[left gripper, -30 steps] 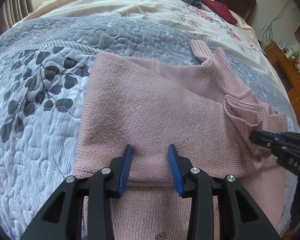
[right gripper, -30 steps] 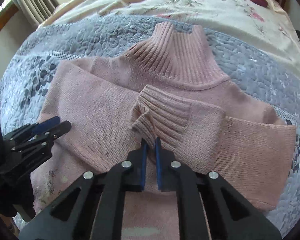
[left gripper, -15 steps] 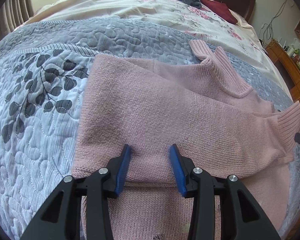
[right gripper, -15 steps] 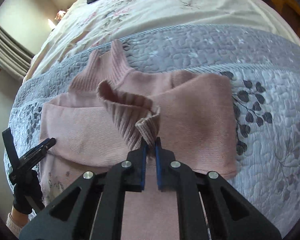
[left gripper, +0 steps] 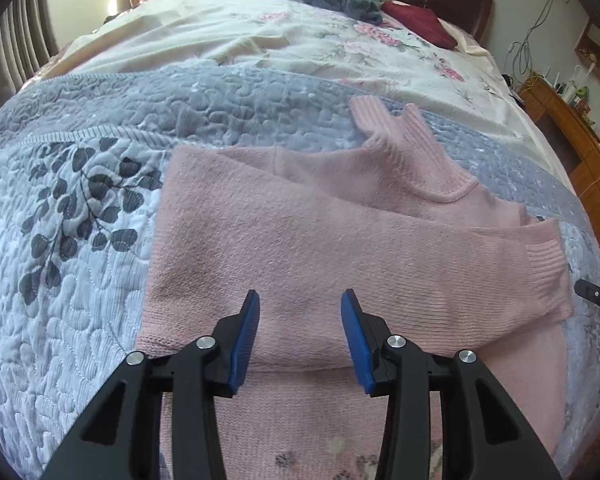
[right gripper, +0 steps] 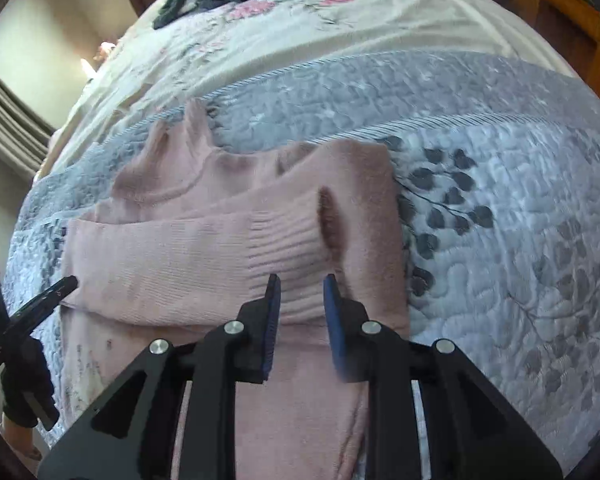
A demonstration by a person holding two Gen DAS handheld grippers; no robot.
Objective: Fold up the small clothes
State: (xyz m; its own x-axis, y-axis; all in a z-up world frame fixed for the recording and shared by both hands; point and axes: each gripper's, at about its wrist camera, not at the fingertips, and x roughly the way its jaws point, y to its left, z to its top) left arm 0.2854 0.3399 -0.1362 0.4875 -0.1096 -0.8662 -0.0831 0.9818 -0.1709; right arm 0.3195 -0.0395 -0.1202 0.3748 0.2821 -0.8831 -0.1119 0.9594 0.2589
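The pink sweater (left gripper: pixel 300 232) is spread beneath both released tongs, left gripper (left gripper: pixel 300 334) and right gripper (right gripper: pixel 300 314); its hem markings seem illegible.

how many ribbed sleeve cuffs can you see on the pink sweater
1. The ribbed cuff lies across the pink sweater, just ahead of the open right gripper. The other sleeve's cuff is not visible and may be folded underneath.
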